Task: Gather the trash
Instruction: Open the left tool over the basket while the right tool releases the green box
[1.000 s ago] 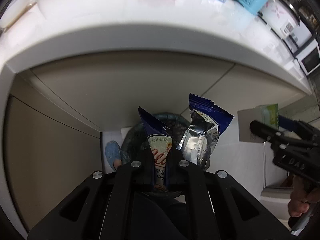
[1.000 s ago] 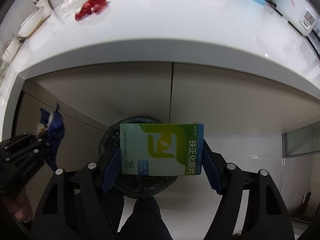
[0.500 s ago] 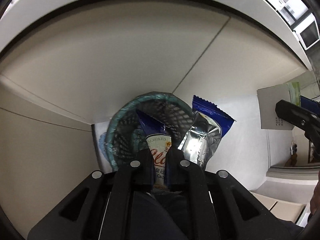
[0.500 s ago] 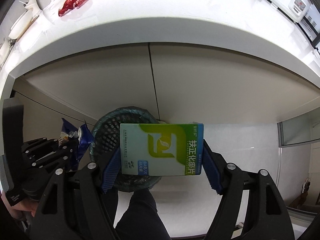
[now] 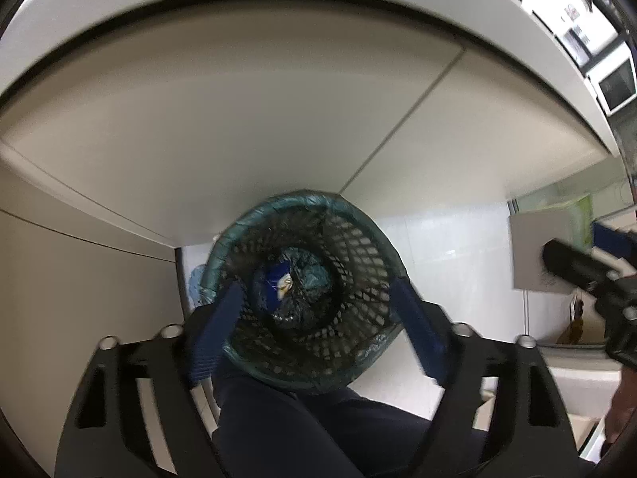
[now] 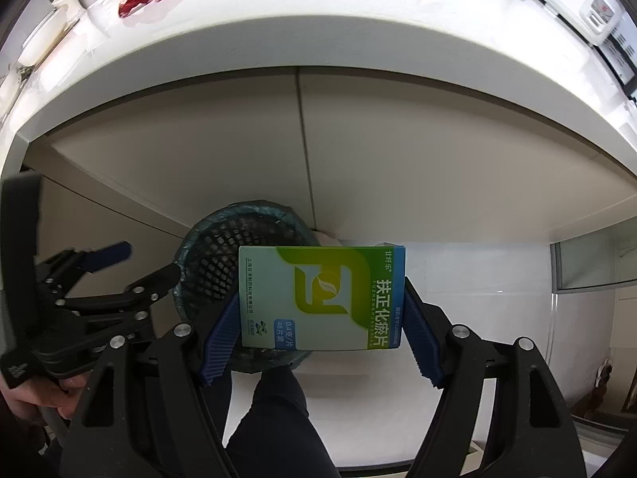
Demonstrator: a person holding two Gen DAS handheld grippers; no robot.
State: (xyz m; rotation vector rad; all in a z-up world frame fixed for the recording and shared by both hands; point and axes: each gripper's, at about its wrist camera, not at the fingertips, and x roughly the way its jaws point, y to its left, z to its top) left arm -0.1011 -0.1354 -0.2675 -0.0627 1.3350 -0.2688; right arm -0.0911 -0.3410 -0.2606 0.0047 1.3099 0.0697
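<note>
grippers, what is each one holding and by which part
The right gripper clamps the box by its two short ends. The left gripper is open and empty.

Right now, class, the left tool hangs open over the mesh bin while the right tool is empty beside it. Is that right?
Not quite. The left tool does hang open over the mesh bin, but the right tool is not empty: the right wrist view shows it shut on a green and white box.

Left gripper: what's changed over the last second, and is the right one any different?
The left gripper has opened and let go of the blue cookie wrappers, which now lie inside the mesh bin. The right gripper still clamps the green medicine box above the bin.
</note>
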